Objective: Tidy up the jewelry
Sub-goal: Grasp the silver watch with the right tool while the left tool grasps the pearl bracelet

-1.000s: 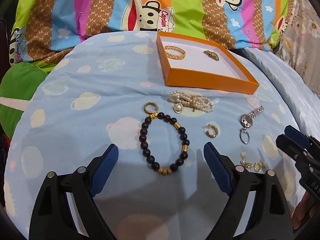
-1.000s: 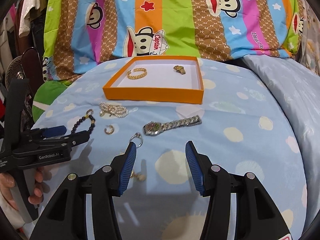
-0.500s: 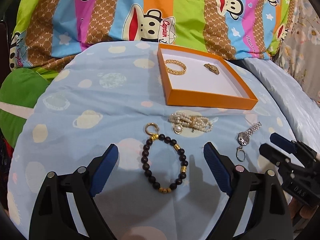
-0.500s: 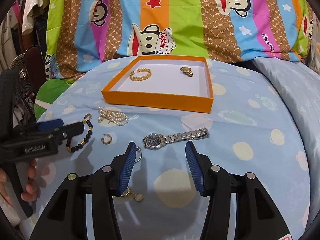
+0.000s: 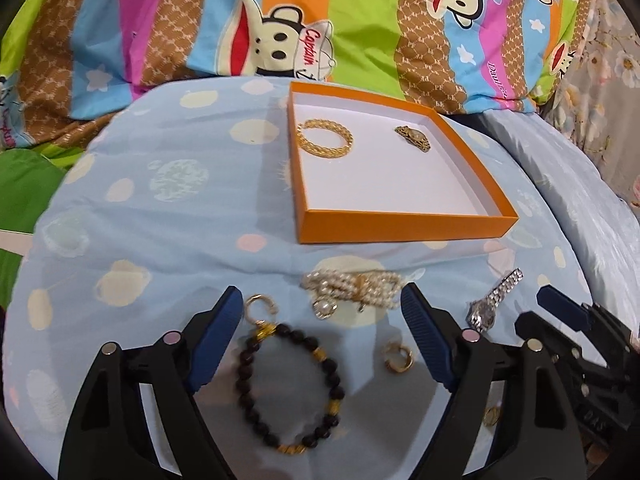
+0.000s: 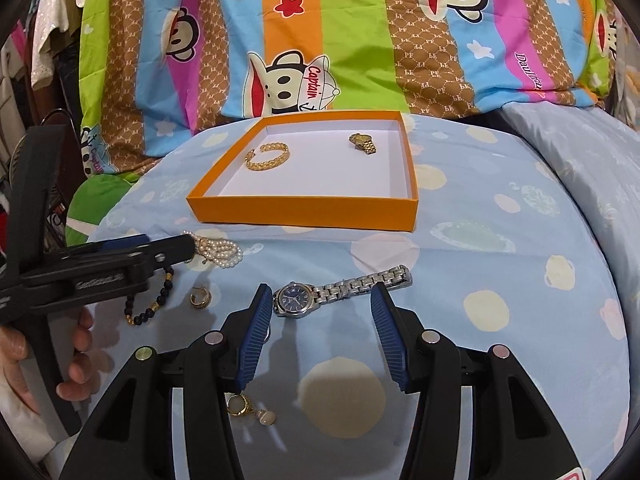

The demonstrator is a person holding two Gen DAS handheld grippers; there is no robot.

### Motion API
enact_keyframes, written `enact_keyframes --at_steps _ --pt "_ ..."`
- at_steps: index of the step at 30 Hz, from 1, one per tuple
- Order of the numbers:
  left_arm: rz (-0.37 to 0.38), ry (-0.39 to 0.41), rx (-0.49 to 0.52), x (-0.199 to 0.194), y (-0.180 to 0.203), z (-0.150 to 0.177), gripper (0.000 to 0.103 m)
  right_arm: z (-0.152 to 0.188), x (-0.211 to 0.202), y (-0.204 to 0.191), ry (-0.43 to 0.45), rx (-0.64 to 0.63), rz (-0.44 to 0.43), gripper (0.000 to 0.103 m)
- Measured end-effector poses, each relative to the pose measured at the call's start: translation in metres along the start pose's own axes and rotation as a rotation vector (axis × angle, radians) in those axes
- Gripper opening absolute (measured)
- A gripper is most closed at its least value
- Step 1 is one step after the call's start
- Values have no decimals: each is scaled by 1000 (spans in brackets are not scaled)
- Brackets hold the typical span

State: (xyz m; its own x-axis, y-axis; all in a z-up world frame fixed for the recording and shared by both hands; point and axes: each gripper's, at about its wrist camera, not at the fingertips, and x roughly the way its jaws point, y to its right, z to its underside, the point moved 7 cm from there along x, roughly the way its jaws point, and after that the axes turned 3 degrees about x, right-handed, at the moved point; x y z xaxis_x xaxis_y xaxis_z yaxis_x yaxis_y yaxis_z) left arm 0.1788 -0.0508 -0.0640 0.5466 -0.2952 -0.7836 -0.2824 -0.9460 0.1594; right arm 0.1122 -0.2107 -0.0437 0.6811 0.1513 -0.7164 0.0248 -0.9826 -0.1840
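My left gripper (image 5: 322, 312) hangs over a dark bead bracelet (image 5: 245, 380) with gold spacers. Its jaws are closing, the bracelet lies between them, and the pads (image 5: 218, 344) are clear of it. Just ahead lie a pearl bracelet (image 5: 356, 286) and a gold hoop earring (image 5: 398, 358). My right gripper (image 6: 320, 294) stands open at a silver watch (image 6: 296, 300), whose strap runs between the fingertips untouched. The orange box (image 6: 304, 210) beyond holds a gold bangle (image 6: 268, 158) and a small gold watch (image 6: 363, 143).
Everything rests on a light blue spotted cushion (image 6: 500, 280) in front of a striped cartoon bedsheet (image 6: 320, 40). Gold earrings with pale stones (image 6: 244, 408) lie under my right gripper. A person's hand (image 6: 76, 360) grips the left tool. Clothes hang at the far left.
The left gripper has come forward over the bead bracelet and its jaws have narrowed a little. The right gripper has crept forward, bringing the silver watch up between its fingertips.
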Motion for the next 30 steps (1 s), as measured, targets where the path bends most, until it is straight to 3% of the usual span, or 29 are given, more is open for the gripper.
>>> enact_keyframes --at_steps 5,9,14,19,30 --pt "10 -19 19 14 15 -5 63 -4 1 7 3 1 11 51" --pt "-31 -4 58 19 20 -7 48 -12 9 15 -4 -11 20 51" --pt "-30 3 48 19 17 -7 48 -30 28 15 -16 -13 -13 49" --pt "-30 4 52 18 17 -7 48 -17 49 16 -99 -17 -6 37" --pt "-13 6 45 15 14 -2 48 20 11 6 -109 1 -45 36"
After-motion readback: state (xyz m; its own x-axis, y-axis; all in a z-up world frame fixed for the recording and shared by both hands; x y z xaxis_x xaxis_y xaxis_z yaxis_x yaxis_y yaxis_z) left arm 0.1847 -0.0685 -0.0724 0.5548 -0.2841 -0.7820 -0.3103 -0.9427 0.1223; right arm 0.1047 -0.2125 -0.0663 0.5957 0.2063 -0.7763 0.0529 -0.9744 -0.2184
